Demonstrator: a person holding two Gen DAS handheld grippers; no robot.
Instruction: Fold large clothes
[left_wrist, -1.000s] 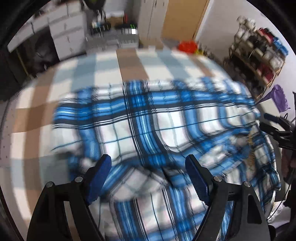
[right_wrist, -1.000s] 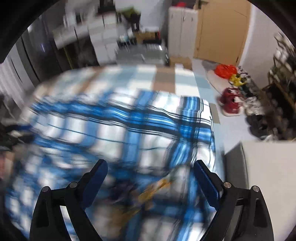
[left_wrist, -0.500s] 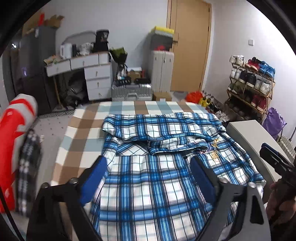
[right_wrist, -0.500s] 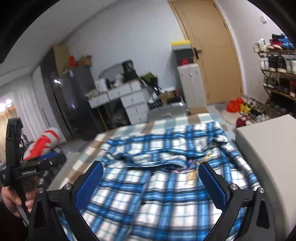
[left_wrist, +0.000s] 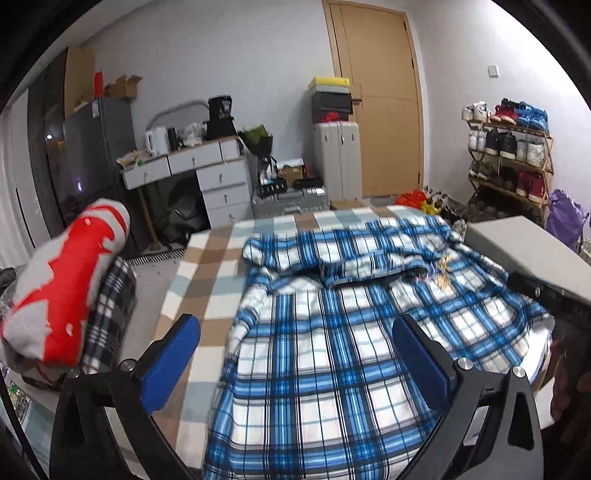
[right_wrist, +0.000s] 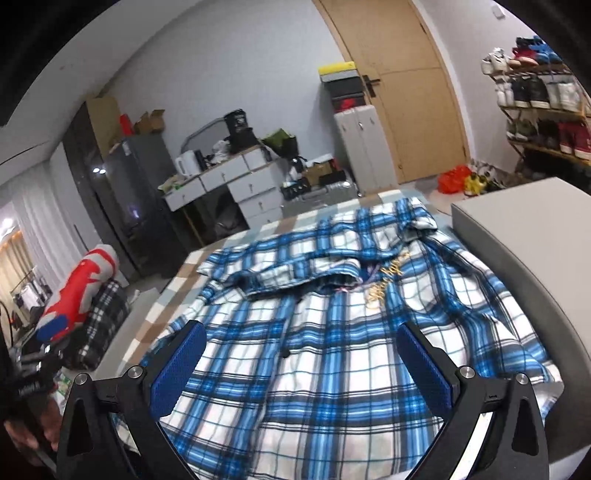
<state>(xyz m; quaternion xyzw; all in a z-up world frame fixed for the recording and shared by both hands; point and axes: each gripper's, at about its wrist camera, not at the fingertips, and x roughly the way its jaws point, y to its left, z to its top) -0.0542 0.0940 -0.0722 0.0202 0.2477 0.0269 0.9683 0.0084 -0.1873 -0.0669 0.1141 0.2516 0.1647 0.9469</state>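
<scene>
Blue pads wide apart on both grippers, nothing between them. Left gripper (left_wrist: 295, 354): jaws have just been opening, empty, raised over the near hem. Right gripper (right_wrist: 301, 363): jaws have just been opening too, likewise empty, over the same hem but further right.

Just beyond the fingers, the shirt (left_wrist: 332, 350): blue and white plaid, spread on the bed (left_wrist: 207, 266), hem nearest, collar end farthest. Long axis running straight away from the fingers, toward the door (left_wrist: 380, 110). Far part bunched, a band of cloth folded across it; a yellow mark (right_wrist: 384, 284) near that band, right of centre.

Probably next: pinching the two near corners, or the two side edges, and carrying them along that axis. Left side of the shirt nearer the left gripper, right side nearer the right; right edge draped close to a grey box (right_wrist: 524, 236), so less room there.

Further out, left of the fingers: a red and grey roll (left_wrist: 62, 280) on a dark checked cloth (left_wrist: 110, 314). Far right: a shoe rack (left_wrist: 509, 162).
</scene>
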